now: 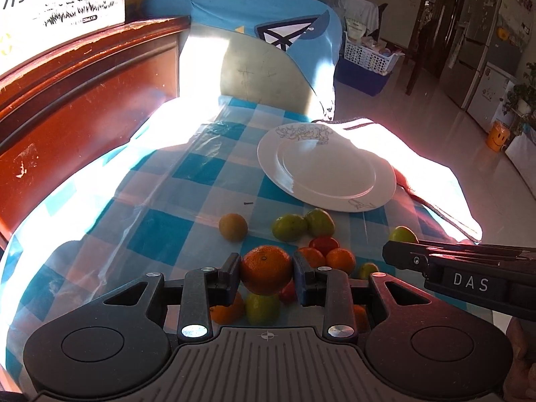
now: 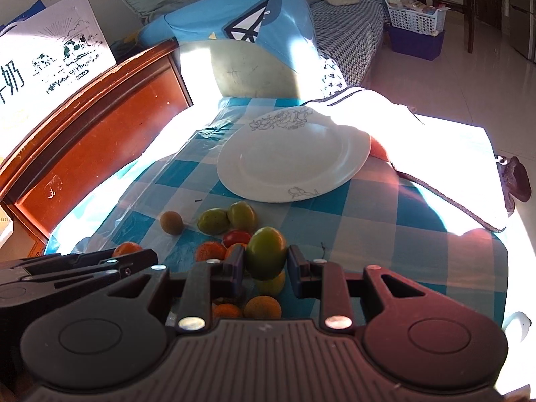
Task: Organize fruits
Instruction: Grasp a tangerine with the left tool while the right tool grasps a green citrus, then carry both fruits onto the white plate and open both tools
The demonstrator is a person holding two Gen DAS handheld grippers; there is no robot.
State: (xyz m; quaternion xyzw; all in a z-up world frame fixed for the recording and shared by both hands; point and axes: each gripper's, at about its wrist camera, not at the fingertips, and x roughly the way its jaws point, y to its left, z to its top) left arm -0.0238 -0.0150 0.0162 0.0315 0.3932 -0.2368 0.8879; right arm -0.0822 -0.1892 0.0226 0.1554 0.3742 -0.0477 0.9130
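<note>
An orange (image 1: 266, 269) was held tight by the left gripper (image 1: 267, 276), and a green fruit (image 2: 266, 257) by the right gripper (image 2: 264, 268), above the fruit pile (image 1: 321, 251), near the white plate (image 2: 268, 174).

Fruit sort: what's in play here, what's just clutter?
In play: orange in left gripper; green fruit in right gripper; loose fruit pile; white plate.
Clutter: white cloth, laundry basket, milk carton box.

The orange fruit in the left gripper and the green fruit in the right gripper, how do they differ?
The round orange fruit is bright orange; the round green fruit is olive green. One sits in the left gripper, the other in the right gripper. Both are gripped above the pile.
</note>
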